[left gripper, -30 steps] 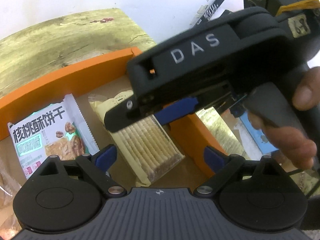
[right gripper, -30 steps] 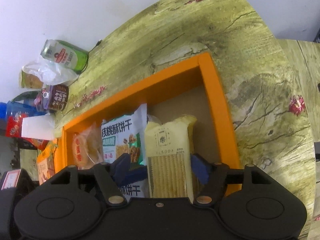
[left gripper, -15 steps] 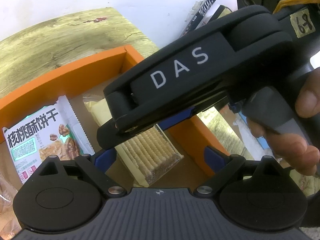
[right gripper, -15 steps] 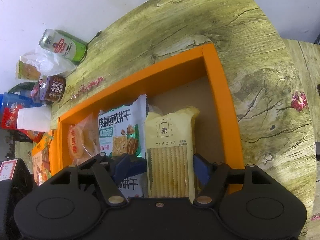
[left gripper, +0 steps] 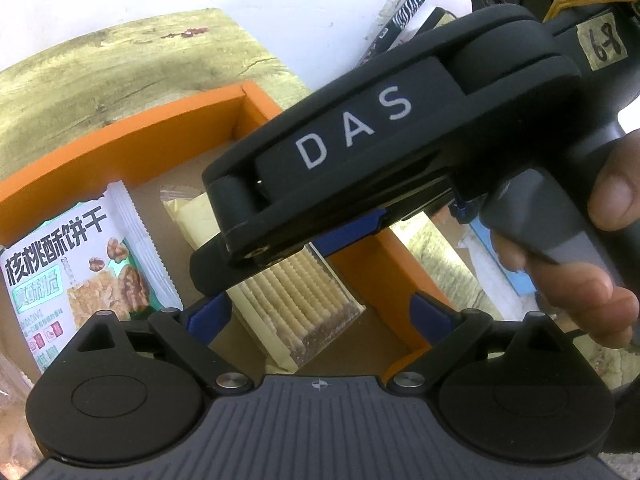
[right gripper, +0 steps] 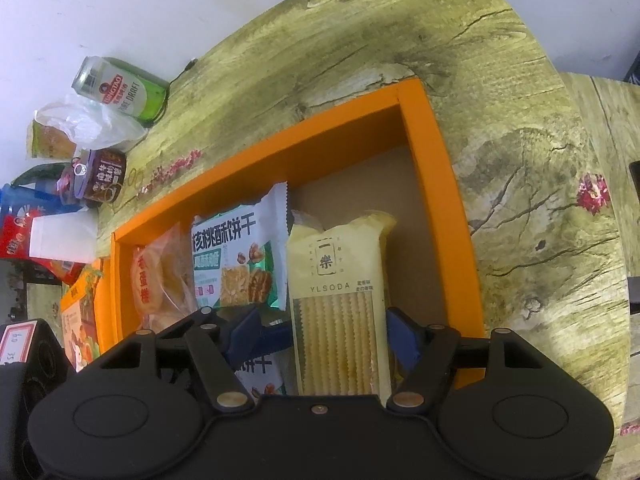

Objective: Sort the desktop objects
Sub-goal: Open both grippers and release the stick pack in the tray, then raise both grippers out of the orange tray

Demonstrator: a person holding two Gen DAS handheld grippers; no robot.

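Both views are bright and evenly lit, pretty sharp in the middle, but fisheye bending warps the edges with dark corners.

The right gripper (left gripper: pixel 304 236) is hiding the cracker pack's (left gripper: pixel 296 304) top; the walnut pack (right gripper: pixel 240 264) is disappearing behind the gripper body.

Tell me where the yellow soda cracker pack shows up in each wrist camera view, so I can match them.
Left wrist: yellow cracker pack lies centre, partly under the right gripper.
Right wrist: the pack sits low centre between blue fingers.
Shared landmark: orange tray.
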